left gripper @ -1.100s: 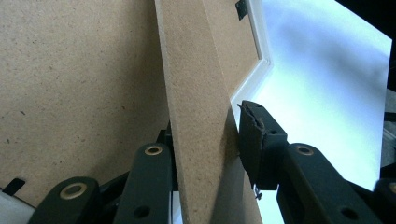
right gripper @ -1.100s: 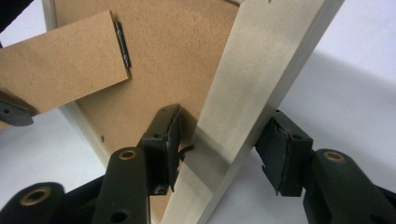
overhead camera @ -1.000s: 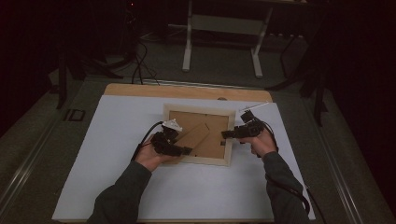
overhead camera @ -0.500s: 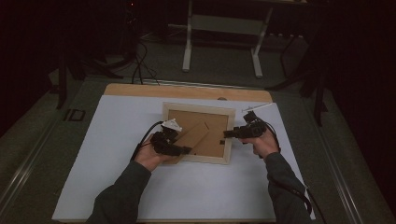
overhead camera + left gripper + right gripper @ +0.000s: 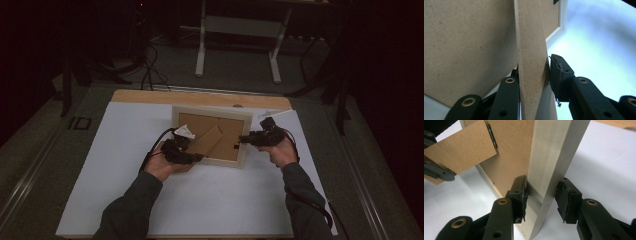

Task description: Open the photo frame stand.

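A pale wooden picture frame [image 5: 210, 111] lies face down on the white mat [image 5: 120, 150], its brown backing [image 5: 469, 45] up. The hinged easel stand [image 5: 207, 140] is raised off the backing. My left gripper [image 5: 197, 157] has just been closing and is shut on the stand [image 5: 531, 50], a pad on each side. My right gripper [image 5: 243, 139] has also been closing and is shut on the frame's right rail [image 5: 554, 152], one pad [image 5: 521, 190] inside and one outside. The black hinge [image 5: 492, 136] and the left gripper [image 5: 436, 172] show in the right gripper view.
A wooden board [image 5: 150, 96] runs along the mat's far edge. Behind the table stand a white metal stand [image 5: 240, 25] and dark cables [image 5: 147, 65] on the floor. Both forearms in dark sleeves come in from the near edge.
The right gripper's jaws have narrowed onto the frame's right rail and that hand shifted slightly left. The left hand and the stand kept their place.
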A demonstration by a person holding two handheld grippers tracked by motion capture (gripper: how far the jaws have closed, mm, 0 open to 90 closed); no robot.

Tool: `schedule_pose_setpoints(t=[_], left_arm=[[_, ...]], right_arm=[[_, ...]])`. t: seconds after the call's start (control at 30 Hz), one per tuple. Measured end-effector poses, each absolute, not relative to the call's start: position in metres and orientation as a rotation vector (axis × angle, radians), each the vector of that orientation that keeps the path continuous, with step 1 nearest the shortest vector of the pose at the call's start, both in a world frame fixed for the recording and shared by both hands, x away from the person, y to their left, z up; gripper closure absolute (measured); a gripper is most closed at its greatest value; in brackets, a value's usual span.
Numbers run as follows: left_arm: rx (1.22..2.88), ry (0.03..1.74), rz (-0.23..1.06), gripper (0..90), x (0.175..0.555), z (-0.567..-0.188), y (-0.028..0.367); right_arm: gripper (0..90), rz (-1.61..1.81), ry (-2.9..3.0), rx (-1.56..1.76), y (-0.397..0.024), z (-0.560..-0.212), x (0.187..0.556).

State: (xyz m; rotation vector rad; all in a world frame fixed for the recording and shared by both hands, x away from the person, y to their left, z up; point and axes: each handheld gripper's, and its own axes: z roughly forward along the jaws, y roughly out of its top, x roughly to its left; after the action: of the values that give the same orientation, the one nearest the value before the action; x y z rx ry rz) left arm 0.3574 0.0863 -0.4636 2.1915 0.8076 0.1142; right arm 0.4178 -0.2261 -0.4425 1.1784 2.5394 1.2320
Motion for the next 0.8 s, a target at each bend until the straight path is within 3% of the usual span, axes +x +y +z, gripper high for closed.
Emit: schedule_pose_setpoints(t=[0.8], left_arm=[[2.189, 0.805, 0.207, 74.8, 0.358, -0.461, 0.070]], right_arm=[[63.5, 1.114, 2.418, 1.069, -0.213, -0.433, 0.412]])
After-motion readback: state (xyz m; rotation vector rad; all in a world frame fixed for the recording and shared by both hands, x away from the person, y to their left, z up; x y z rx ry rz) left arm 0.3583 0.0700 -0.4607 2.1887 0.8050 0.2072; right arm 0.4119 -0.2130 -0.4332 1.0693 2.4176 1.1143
